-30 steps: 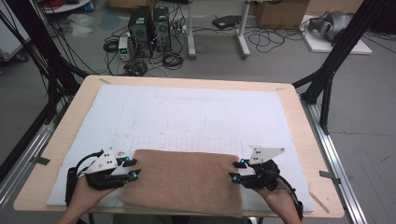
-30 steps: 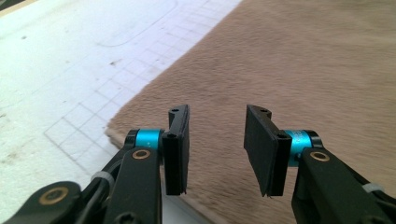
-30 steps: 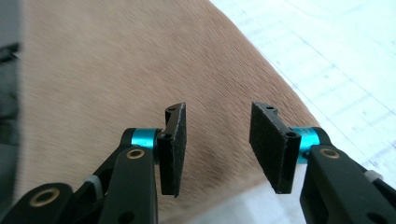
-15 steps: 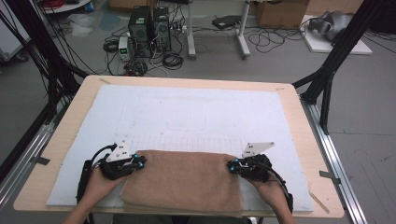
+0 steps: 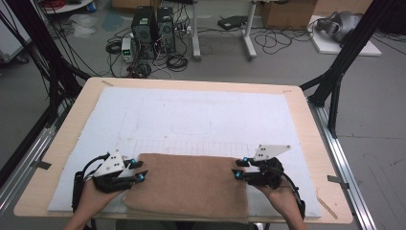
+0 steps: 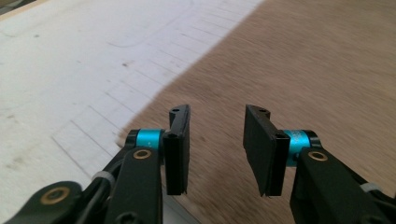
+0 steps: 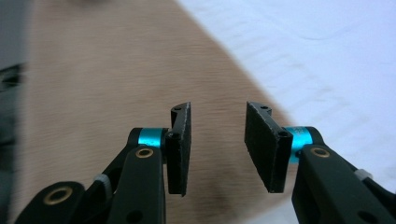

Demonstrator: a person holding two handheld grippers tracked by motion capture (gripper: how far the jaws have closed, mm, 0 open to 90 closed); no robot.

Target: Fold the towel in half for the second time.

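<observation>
My left tongs (image 6: 217, 149) and right tongs (image 7: 217, 149) are black with turquoise collars and brass-coloured rivets. The cloth (image 5: 189, 184) under them is plain tan-brown. The mat (image 5: 201, 120) is white with faint grey grid lines, on my pale wooden counter (image 5: 62, 143).

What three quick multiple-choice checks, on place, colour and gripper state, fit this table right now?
1. Where does the cloth lie on the white mat?
A near edge
B far edge
C right corner

2. What colour is the cloth?
A blue
B brown
C green

3. How do the jaws of the left hand-held gripper stand?
A pressed on the cloth
B shut and empty
C apart

Key: 1 A, it lies along the person's side between both hands; 2 B, brown in every view; 3 C, a gap shows between the pads, which have just been opening, like the right hand-held gripper.
</observation>
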